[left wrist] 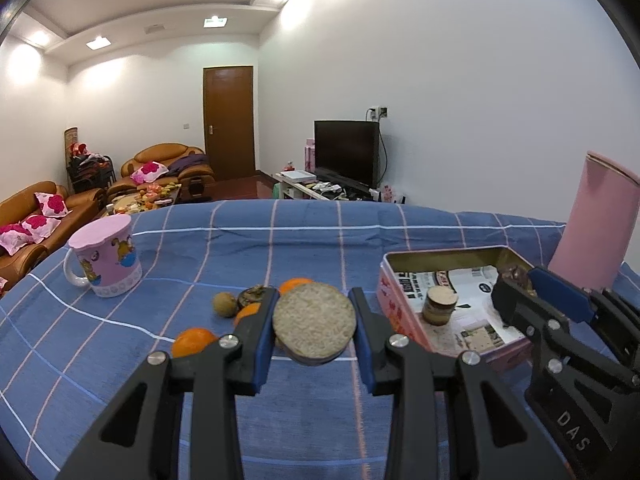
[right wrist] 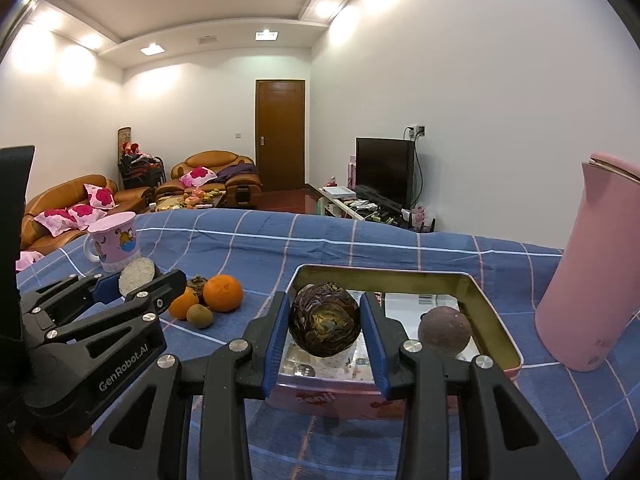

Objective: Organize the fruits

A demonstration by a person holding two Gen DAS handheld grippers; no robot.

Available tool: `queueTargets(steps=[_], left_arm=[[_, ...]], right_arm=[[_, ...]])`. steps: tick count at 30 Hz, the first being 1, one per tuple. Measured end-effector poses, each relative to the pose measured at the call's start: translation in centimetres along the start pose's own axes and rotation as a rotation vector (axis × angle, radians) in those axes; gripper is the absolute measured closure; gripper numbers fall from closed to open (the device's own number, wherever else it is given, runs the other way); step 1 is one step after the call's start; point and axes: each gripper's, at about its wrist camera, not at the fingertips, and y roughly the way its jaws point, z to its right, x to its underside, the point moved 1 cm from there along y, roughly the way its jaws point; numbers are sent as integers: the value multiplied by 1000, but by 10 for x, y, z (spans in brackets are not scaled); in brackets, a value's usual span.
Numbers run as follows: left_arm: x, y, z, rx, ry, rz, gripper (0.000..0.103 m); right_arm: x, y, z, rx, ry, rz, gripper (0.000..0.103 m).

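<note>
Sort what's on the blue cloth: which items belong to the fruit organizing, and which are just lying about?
Belongs to the job:
oranges
small brown fruit
dark wrinkled fruit in right tool
round fruit in tin
tin

Lying about:
pink mug
pink flask
small jar

oranges (left wrist: 194, 341): 3 | mug (left wrist: 107, 256): 1 | tin (right wrist: 496, 332): 1 | grippers (left wrist: 314, 322): 2

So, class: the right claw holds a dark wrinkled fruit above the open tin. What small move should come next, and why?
Probably lower the right claw a little and open it. It is shut on the dark wrinkled round fruit, which hangs over the open pink rectangular metal tin, where a smooth brown round fruit already sits. There looks to be bare floor beneath it.
</note>
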Motion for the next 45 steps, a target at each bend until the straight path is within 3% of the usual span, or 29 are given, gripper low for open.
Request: queueTargets(steps=[45], left_arm=[[-8,16,110,134,101,-16,66]], right_arm=[[7,-9,95,152,44,-12,64]])
